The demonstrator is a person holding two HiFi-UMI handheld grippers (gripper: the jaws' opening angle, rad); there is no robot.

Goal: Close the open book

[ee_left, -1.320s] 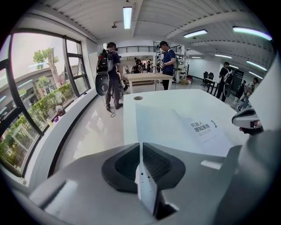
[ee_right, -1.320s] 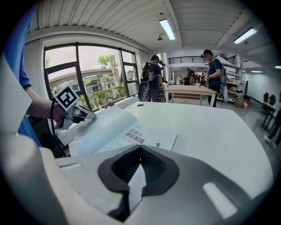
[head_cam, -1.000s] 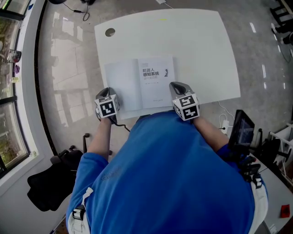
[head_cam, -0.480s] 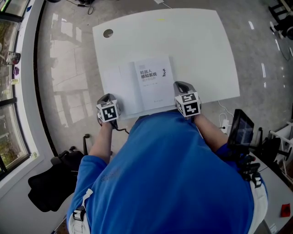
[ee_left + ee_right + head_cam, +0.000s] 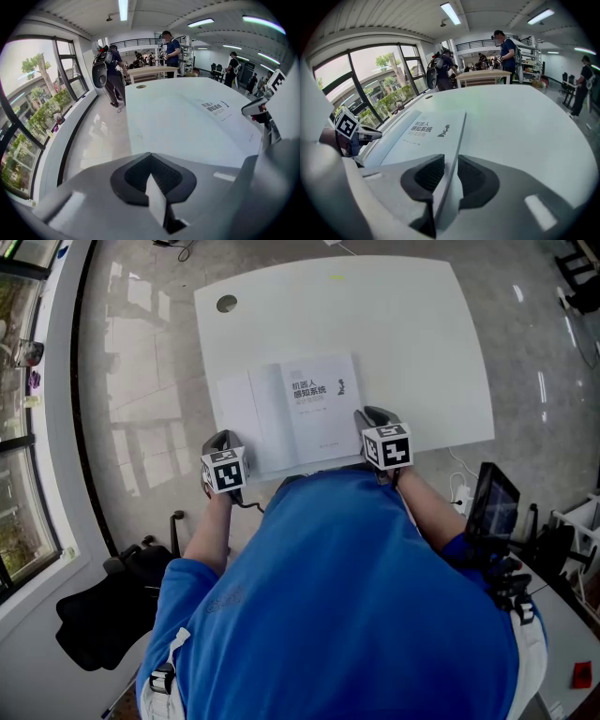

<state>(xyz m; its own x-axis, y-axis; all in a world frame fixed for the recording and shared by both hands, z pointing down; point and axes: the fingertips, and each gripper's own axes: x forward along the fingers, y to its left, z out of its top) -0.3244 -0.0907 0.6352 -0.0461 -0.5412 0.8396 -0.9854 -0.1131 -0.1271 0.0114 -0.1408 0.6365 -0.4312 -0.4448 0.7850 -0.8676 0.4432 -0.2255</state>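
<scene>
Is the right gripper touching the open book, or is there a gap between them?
Touching. In the right gripper view, the right edge of the book runs between the jaws of the right gripper, and both dark pads lie against it.

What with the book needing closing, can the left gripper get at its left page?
Likely yes: the left gripper has just closed its fingers on a thin white sheet, seemingly that left page; nothing blocks it.

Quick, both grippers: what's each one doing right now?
Left gripper: jaws have just closed, shut on the left leaf of the book.
Right gripper: jaws closed on the book's right edge.
</scene>
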